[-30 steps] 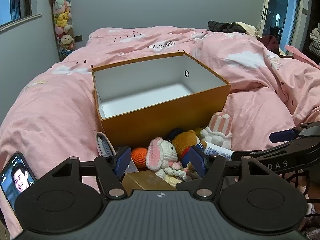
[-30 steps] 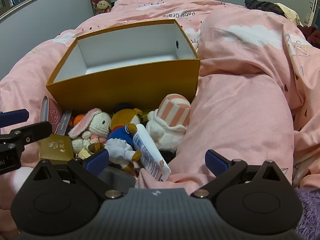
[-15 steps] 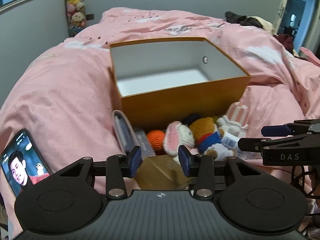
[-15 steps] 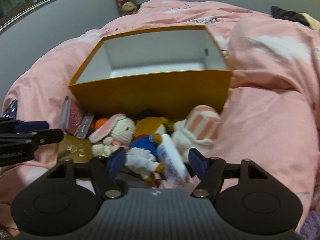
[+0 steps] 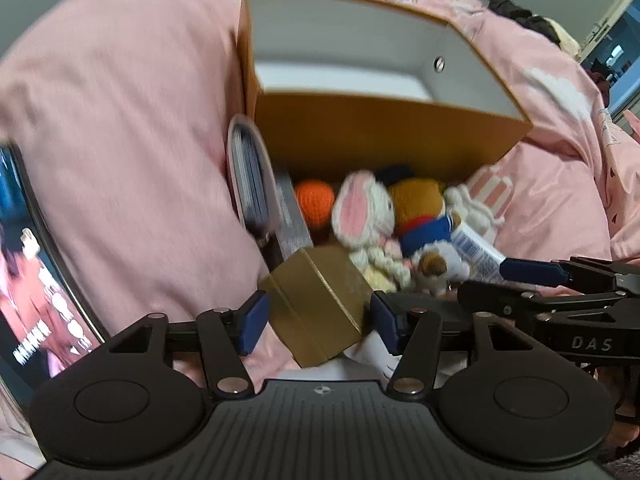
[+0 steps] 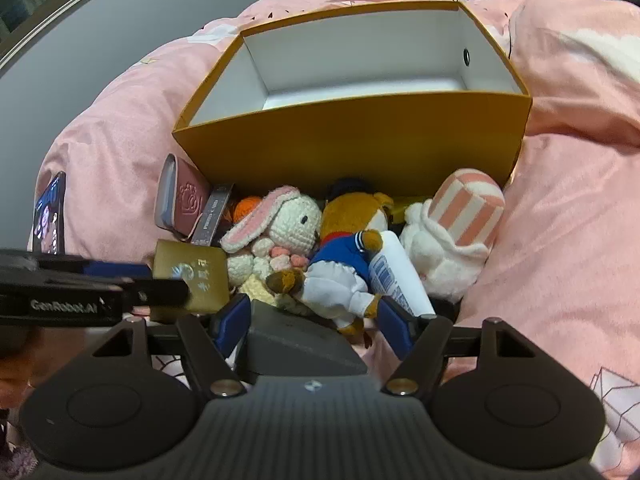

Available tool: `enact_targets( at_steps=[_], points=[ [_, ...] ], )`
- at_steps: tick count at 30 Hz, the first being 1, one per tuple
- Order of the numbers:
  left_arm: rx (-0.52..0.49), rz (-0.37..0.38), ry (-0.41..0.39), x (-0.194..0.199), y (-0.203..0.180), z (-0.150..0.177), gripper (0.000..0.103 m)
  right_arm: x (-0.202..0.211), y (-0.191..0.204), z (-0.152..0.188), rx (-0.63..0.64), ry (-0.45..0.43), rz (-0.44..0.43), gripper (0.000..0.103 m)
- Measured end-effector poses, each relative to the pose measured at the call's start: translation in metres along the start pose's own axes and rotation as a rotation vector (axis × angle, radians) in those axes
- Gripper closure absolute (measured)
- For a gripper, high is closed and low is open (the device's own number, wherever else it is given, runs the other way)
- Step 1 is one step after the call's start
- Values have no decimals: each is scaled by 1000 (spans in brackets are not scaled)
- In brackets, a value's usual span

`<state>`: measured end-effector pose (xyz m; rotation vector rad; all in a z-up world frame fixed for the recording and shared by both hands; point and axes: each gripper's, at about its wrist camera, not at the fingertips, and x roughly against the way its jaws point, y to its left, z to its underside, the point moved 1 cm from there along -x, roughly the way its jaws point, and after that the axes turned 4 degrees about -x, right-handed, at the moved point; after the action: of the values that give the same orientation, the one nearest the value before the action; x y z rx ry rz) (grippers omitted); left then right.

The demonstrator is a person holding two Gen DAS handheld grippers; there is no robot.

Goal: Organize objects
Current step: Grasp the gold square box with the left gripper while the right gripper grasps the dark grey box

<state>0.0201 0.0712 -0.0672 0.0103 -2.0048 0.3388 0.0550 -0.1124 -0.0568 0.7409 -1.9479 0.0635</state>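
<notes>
Left wrist view: your left claw (image 5: 316,322) straddles the gold box (image 5: 318,300), its pads beside the box's sides; contact isn't clear, so I cannot tell whether it grips. The other tool reads "DAS". The gold box lies in front of the orange carton (image 5: 384,136), beside the crochet rabbit (image 5: 362,212).

Right wrist view: your right claw (image 6: 314,324) stands apart around the sailor bear (image 6: 340,276), in front of the orange carton (image 6: 352,144). The duvet (image 6: 560,200) reads "Paper Crane"; the left tool reads "GenRobot.AI". A white tube (image 6: 396,276) lies against the bear.
</notes>
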Motion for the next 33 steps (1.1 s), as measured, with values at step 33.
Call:
enact_targets(
  at_steps=[33],
  points=[
    [95,7,51,-32,1,-3,11,-13,-17,19,-119,117,-81,19]
  ],
)
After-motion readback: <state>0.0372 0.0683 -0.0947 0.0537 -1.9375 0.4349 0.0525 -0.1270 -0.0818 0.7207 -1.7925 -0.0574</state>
